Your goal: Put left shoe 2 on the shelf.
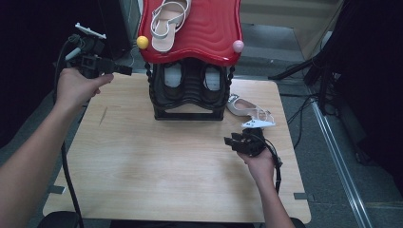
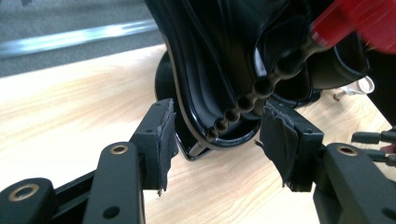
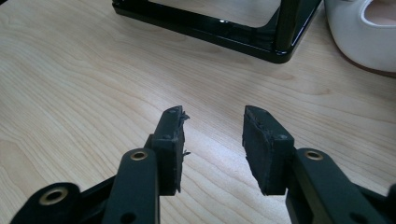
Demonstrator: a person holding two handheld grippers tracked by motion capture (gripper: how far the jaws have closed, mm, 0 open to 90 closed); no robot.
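Trainee: Table (image 1: 142,180) first, then. What sits on it?

Mentor: Mainly the shoe rack (image 1: 189,102), a black frame at the far edge with a red top shelf (image 1: 209,28). It looks like stiff, glossy plastic, so I'd expect it to be light and to slide if pushed. Leave it be.

Trainee: And the piece to pick up?

Mentor: I'd say the white sandal (image 1: 247,108) lying on the table just right of the rack's foot, toe toward the rack. Its twin (image 1: 166,23) lies on the rack's top shelf, and dark shoes (image 1: 172,76) sit on the shelf below.

Trainee: How will it handle?

Mentor: Light, I'd judge. The sole looks firm, but the thin straps are probably floppy and will swing if you lift by them. The smooth upper may be slippery. Pinch across the sole edge or the heel cup rather than a strap.

Trainee: Which gripper takes it?

Mentor: The right gripper (image 1: 230,141) is nearer. It's low over the table in front of the rack's right corner, jaws moderately apart with nothing between them. The sandal shows just beyond the rack's base in its own view.

Trainee: And the left gripper (image 1: 128,71)?

Mentor: It's off the rack's left side, jaws wide and empty, facing the beaded corner post (image 2: 252,93).
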